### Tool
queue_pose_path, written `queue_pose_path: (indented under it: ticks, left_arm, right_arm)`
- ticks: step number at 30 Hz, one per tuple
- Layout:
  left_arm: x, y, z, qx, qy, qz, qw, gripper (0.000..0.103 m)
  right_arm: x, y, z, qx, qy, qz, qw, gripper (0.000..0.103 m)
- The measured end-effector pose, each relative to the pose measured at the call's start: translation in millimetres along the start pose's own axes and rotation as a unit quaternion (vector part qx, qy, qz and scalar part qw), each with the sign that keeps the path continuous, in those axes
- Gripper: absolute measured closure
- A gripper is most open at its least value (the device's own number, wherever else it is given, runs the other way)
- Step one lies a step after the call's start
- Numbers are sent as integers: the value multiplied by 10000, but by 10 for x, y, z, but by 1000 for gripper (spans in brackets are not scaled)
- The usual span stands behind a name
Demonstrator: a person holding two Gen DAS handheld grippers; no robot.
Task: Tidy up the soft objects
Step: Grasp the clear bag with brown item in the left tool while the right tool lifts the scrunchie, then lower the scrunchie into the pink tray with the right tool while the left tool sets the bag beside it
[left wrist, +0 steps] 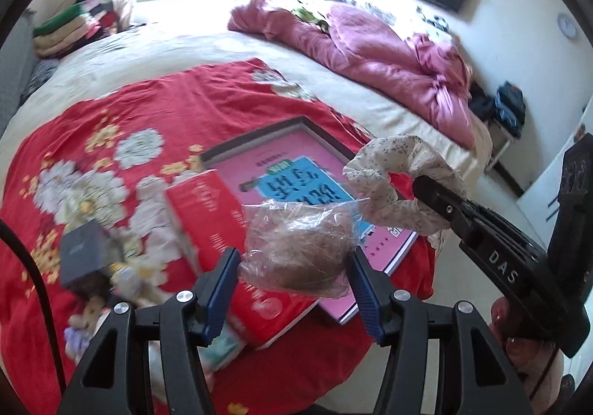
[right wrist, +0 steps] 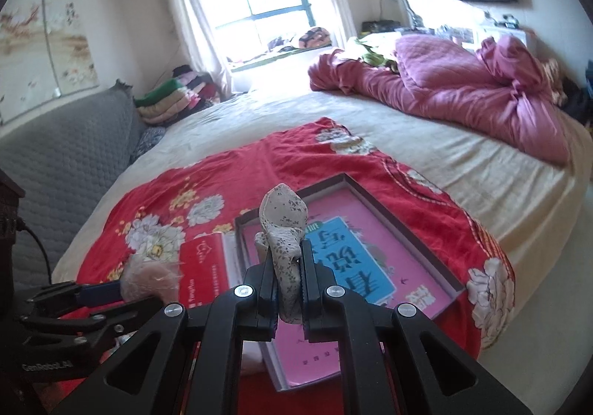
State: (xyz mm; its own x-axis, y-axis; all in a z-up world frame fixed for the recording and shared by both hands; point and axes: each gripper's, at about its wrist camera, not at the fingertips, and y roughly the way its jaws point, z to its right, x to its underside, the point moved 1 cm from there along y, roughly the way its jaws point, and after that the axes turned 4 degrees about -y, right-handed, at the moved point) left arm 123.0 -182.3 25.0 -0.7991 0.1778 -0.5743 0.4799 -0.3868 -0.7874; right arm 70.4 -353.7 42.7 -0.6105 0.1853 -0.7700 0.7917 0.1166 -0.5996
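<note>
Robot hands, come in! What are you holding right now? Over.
Left gripper shut on clear bag. Right gripper shut on speckled scrunchie. Both held above pink box. Nothing blocking.

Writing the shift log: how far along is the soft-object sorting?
Nothing looks placed yet. In hand: left gripper clamps a clear plastic bag of brown fluff; right gripper pinches a speckled cream fabric scrunchie. Left: small plush doll lies on the red floral blanket.

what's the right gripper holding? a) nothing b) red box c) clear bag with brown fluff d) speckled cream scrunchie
d: the right gripper is shut on the speckled cream scrunchie, held above the pink tray, while the clear bag of brown fluff sits between the left gripper fingers.
</note>
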Motion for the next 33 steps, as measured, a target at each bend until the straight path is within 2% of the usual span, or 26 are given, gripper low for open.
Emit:
queue_pose_path:
  ticks: [8, 13, 18, 25, 30, 33]
  left_arm:
    - [-38, 605, 342, -99, 411, -657, 9969, 44]
    - [4, 792, 497, -193, 632, -815, 9945, 44]
    - [33, 1001, 616, -316, 822, -1008, 9910, 44]
    - [38, 1136, 706, -445, 981, -1115, 9879, 44]
    - [58, 1220, 787, -593, 1166, -1200, 9841, 44]
    - [88, 1288, 816, -717, 1242, -1320, 9808, 43]
  right_arm:
    - [234, 392, 405, 201, 267, -562, 9979, 95]
    - [387, 619, 671, 432, 465, -877, 9941, 94]
    - [447, 716, 817, 762, 490, -964, 9912, 91]
    - [471, 714, 970, 1129, 483, -934, 9880, 72]
    - [450, 670, 1018, 1254, 504, -873, 9870, 69]
    - [440, 645, 1045, 1252, 584, -882, 9865, 61]
